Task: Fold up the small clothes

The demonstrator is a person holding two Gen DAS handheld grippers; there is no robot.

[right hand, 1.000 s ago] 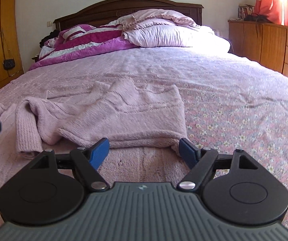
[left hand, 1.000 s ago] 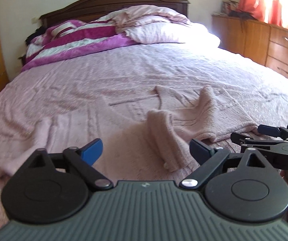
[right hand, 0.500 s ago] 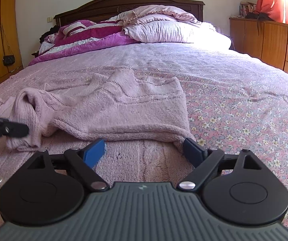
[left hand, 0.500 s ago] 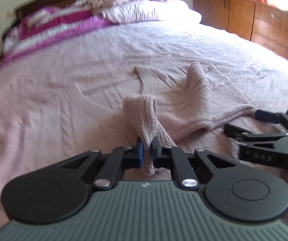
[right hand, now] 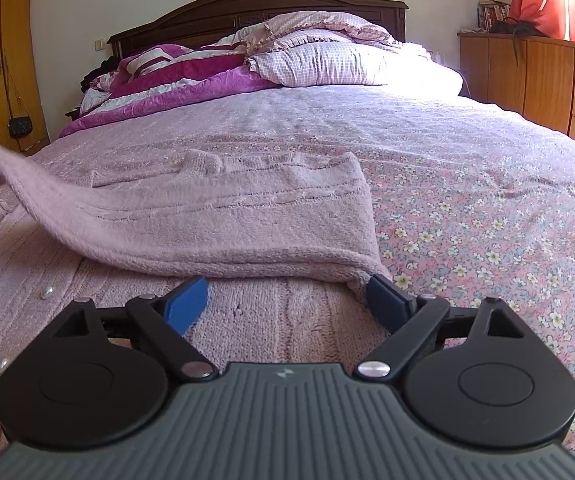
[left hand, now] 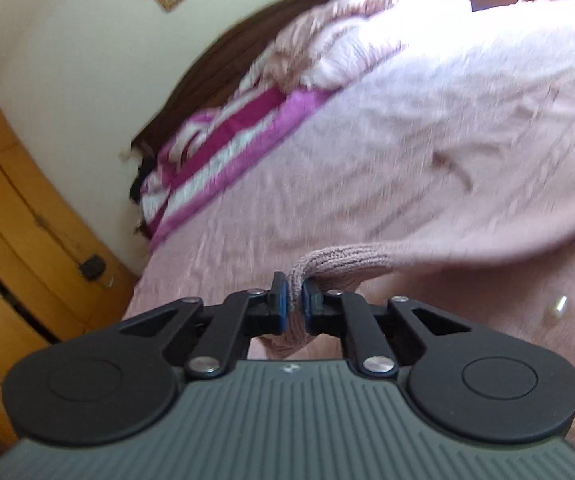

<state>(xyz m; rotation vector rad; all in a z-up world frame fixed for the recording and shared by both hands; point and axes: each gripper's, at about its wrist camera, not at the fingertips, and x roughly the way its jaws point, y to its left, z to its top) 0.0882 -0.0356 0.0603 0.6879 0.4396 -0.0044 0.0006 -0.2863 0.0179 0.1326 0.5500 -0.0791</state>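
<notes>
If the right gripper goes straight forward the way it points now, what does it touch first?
Most likely the pink knitted sweater: its folded edge lies just ahead of the open right gripper, resting on the bed. The exact gap is hard to judge in this view.

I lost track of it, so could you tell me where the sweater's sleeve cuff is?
In the left wrist view, the sleeve cuff is clamped in the left gripper, lifted above the bedspread.
</notes>
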